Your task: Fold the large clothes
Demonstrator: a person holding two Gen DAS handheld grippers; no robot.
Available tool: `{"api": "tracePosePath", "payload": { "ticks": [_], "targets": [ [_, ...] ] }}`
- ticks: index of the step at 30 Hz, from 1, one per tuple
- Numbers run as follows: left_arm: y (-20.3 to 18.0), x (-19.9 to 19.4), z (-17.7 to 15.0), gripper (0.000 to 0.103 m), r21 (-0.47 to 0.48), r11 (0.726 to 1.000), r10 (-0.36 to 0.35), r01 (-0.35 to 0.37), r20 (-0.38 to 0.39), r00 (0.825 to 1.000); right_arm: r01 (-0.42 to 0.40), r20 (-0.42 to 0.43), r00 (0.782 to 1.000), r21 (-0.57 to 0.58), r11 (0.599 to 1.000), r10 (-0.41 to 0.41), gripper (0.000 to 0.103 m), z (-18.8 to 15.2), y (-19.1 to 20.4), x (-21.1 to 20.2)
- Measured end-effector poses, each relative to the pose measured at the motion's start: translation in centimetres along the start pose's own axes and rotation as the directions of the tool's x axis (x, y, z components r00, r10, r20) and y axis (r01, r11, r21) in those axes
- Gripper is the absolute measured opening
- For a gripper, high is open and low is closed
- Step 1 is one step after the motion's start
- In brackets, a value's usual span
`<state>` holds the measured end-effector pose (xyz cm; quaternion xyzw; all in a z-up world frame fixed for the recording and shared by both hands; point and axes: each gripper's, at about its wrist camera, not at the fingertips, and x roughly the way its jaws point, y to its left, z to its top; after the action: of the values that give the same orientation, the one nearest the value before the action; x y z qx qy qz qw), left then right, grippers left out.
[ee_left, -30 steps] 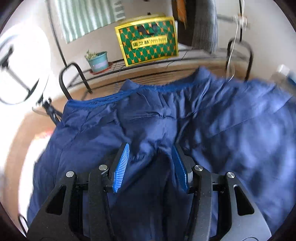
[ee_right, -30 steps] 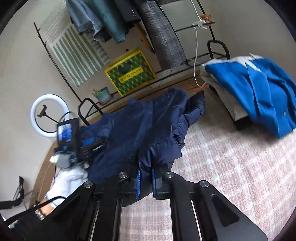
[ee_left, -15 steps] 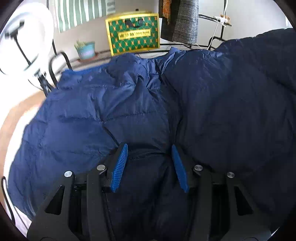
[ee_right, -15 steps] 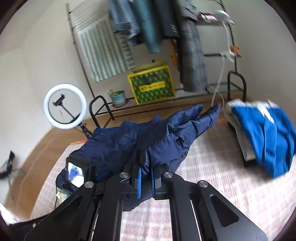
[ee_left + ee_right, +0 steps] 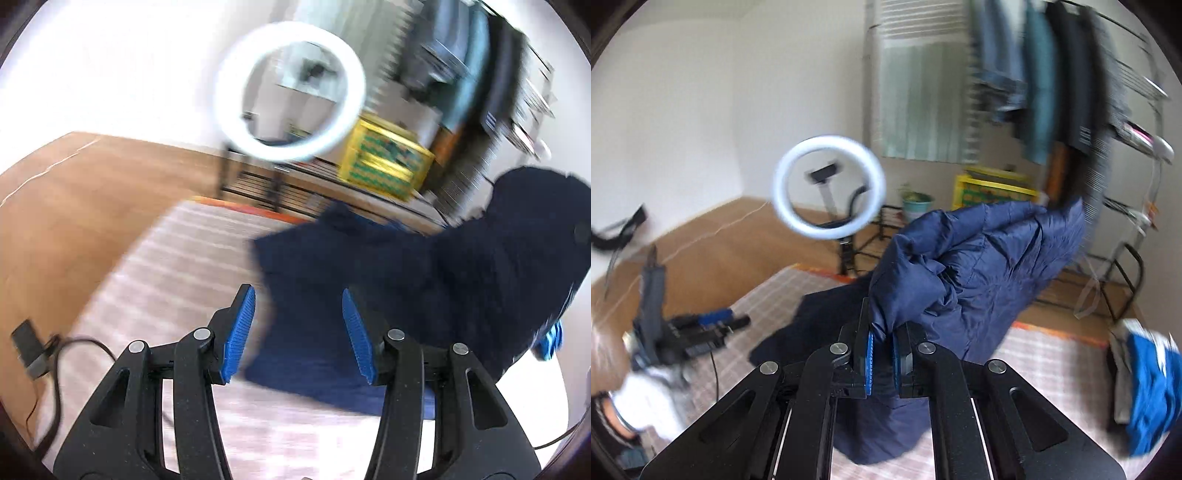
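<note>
1. currently, the right gripper (image 5: 881, 349) has its jaws pinched narrow on a bunched fold of a navy puffer jacket (image 5: 975, 266), holding that part up in the air.
2. below the raised part, more of the jacket lies dark and flat on a pink checked mat (image 5: 1045, 354) spread over a wooden floor (image 5: 713, 247).
3. meanwhile, the left gripper (image 5: 297, 328) has its jaws spread wide with nothing between them; the jacket's edge lies on the mat beyond its blue pads (image 5: 240, 328).
4. in the left wrist view the jacket (image 5: 424, 291) fills the right half, rising toward the upper right, and the frame is blurred.
5. behind the mat stands a lit ring light (image 5: 829, 186) on a stand.
6. further back, a yellow and green box (image 5: 993, 188) and a small potted plant (image 5: 916, 205) sit on a low wire shelf.
7. above them, clothes hang on a rack (image 5: 1060, 81).
8. at the far right, a bright blue garment (image 5: 1152, 384) lies on a pile.
</note>
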<state>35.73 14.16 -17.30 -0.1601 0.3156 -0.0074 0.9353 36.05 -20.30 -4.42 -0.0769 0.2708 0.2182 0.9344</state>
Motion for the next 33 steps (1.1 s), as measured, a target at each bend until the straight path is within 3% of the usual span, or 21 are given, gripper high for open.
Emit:
{"api": "tracePosePath", "payload": {
  "ticks": [5,9,14,17,22,26,29,33],
  "targets": [
    [7.6,-2.3,-0.2,0.051,-0.093,0.992,0.091,-0.089,0.015,0.996,-0.08,-0.071,0.995,-0.123,0.989,0.071,0.006,0.2,7.4,5.8],
    [11.0,-2.9,-1.1,0.051,-0.133,0.984,0.125,-0.122,0.012,0.992,-0.134,-0.151,0.982,-0.155,0.979,0.11,0.006,-0.5,11.8,11.5],
    [14.1,-2.5,-1.9,0.051,-0.181,0.972,0.155,-0.152,0.002,0.988,-0.205,-0.308,0.943,-0.24,0.949,0.126,0.005,-4.6,18.3,19.0],
    [15.2,-2.6,-2.1,0.051,-0.19,0.969,0.164,-0.161,-0.003,0.987,-0.234,-0.355,0.927,-0.285,0.93,0.124,0.005,-6.7,20.3,20.4],
    [14.9,-2.9,-1.7,0.051,-0.175,0.975,0.14,-0.138,0.002,0.99,-0.279,-0.391,0.907,-0.273,0.921,0.159,0.006,-8.1,20.2,20.5],
    [14.0,-3.2,-0.4,0.051,-0.191,0.979,0.078,-0.075,0.008,0.997,-0.359,-0.394,0.885,-0.241,0.901,0.247,0.02,-7.2,18.6,17.9],
    [12.6,-3.3,0.7,0.051,-0.195,0.981,0.001,0.001,0.01,1.0,-0.382,-0.345,0.889,-0.192,0.904,0.303,0.04,-6.6,15.9,14.1],
    [9.0,-2.0,1.5,0.051,-0.165,0.978,-0.133,0.128,-0.02,0.991,-0.383,-0.285,0.892,-0.061,0.922,0.351,0.044,-6.5,10.4,9.2]
  ]
}}
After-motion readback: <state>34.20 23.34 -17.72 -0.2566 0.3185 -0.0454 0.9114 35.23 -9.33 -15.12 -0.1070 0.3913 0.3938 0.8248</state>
